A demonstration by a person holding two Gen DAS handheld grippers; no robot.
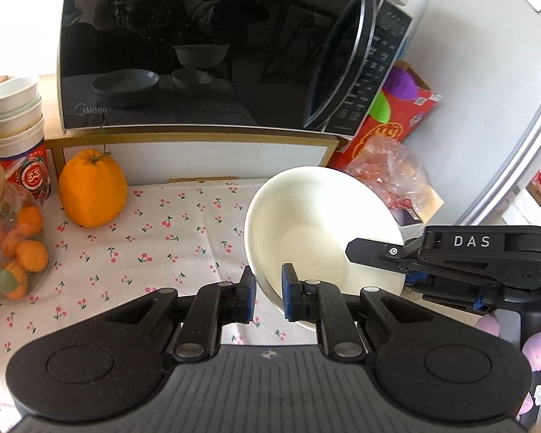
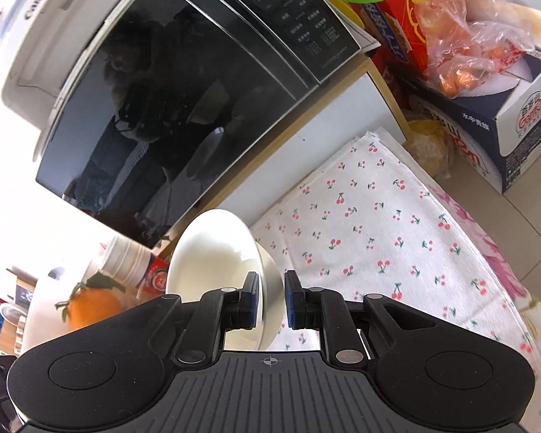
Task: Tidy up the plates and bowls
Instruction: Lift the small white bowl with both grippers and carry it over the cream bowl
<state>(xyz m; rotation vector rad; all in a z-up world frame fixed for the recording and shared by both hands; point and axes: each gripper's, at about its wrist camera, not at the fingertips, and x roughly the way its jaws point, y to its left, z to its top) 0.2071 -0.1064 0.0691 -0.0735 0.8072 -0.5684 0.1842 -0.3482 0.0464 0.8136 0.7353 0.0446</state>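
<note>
A white bowl (image 1: 317,216) hangs tilted above the cherry-print cloth (image 1: 155,238), its opening turned toward the left wrist camera. My left gripper (image 1: 268,296) is shut on its near rim, with one blue pad inside the wall and one outside. My right gripper (image 1: 364,252) comes in from the right and clamps the bowl's right rim. In the right wrist view the same bowl (image 2: 209,252) sits at the left of centre, and my right gripper (image 2: 272,299) is shut on its wall.
A black microwave (image 1: 198,47) stands on a low white shelf behind the cloth. A large orange (image 1: 92,191), a jar of tangerines (image 1: 14,249) and stacked cups (image 1: 18,115) stand at the left. A red box (image 1: 393,122), a plastic bag (image 2: 465,39) and a blue carton (image 2: 515,119) crowd the right.
</note>
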